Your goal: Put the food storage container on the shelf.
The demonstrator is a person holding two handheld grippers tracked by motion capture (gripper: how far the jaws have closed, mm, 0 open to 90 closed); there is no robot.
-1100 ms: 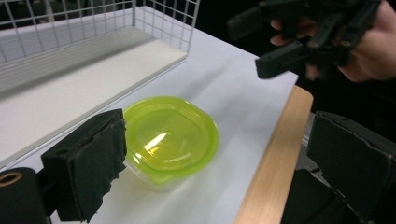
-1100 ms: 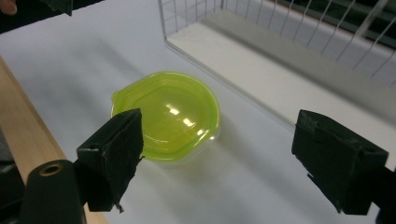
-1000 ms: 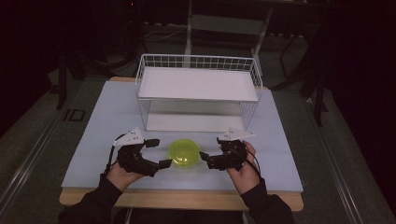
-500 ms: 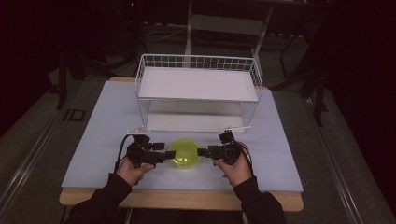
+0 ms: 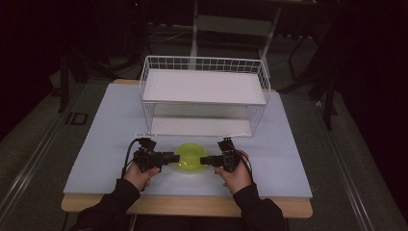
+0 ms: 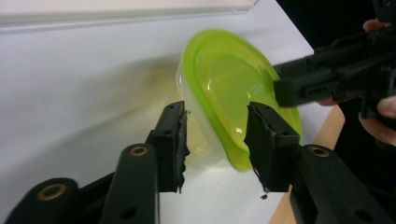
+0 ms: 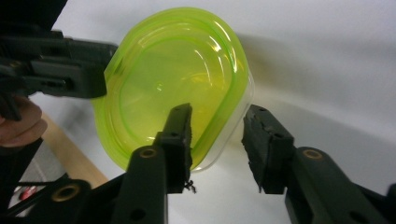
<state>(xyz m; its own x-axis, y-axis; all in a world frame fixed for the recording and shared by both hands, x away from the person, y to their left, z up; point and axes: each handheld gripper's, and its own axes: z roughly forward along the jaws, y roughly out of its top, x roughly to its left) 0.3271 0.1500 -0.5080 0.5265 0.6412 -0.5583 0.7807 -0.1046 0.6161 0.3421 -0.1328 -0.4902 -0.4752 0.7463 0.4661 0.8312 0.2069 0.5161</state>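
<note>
A lime-green lidded container with a clear base sits on the pale board near its front edge. My left gripper reaches it from the left and my right gripper from the right, both level with the table. In the left gripper view the container's near rim lies between the jaws of the left gripper, and the right gripper shows beyond. In the right gripper view one jaw of the right gripper lies over the container's lid and the other stands off its wall. Both pairs of jaws have just been closing on the rim.
A white wire rack with two shelves stands just behind the container in the middle of the board. The board's wooden front edge runs just under the person's wrists. The surroundings are dark floor.
Both hands have come down and in toward the container from either side. Their jaws have narrowed around its rim. The container has not moved.
</note>
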